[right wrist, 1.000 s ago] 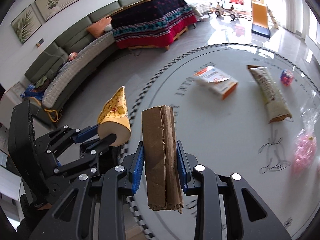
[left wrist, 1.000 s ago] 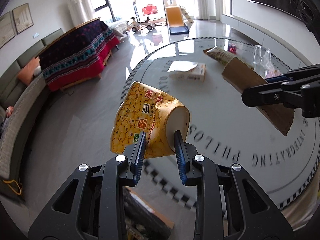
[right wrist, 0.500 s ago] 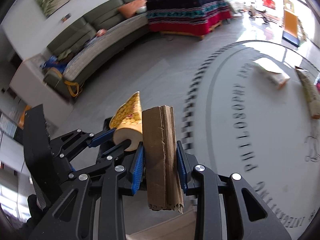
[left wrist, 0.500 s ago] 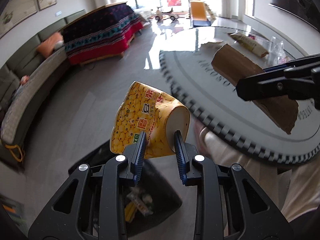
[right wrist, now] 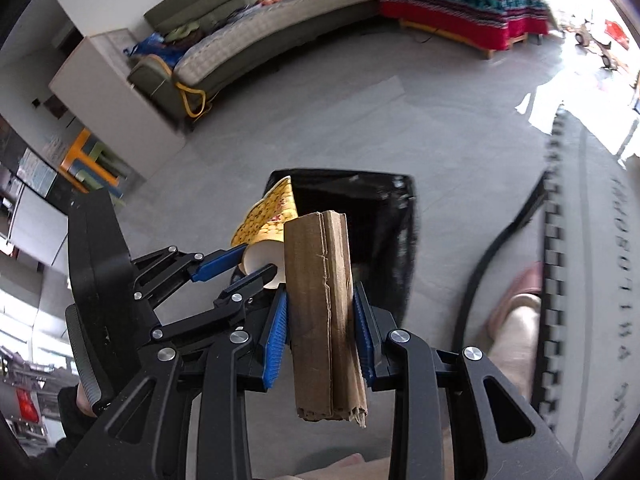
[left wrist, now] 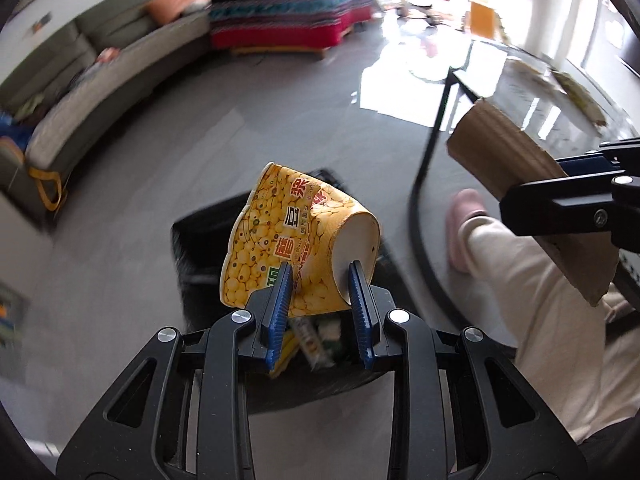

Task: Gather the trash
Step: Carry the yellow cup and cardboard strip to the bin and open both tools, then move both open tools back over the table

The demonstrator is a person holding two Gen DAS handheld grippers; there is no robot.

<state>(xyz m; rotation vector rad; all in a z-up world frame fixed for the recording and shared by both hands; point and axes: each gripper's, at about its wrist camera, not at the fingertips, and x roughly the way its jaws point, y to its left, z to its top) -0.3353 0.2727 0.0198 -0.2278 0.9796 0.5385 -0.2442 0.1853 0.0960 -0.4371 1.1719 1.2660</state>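
Observation:
My left gripper (left wrist: 320, 280) is shut on a crushed yellow paper cup (left wrist: 296, 240) and holds it over a black trash bin (left wrist: 208, 232) on the floor; the cup also shows in the right wrist view (right wrist: 268, 220). My right gripper (right wrist: 320, 308) is shut on a folded piece of brown cardboard (right wrist: 320, 304), which also shows in the left wrist view (left wrist: 520, 176), to the right of the cup. The bin (right wrist: 380, 216) lies just beyond both grippers, with some trash inside.
The round glass table (right wrist: 592, 240) with its checkered rim is at the right. The person's leg (left wrist: 528, 280) and pink slipper (left wrist: 464, 224) are beside the bin. A grey sofa (right wrist: 256, 48) and a red covered bench (right wrist: 460, 8) stand farther back across the grey floor.
Both grippers have swung left off the table and down over the floor, keeping the cup and the cardboard. The black bin has come into view below them.

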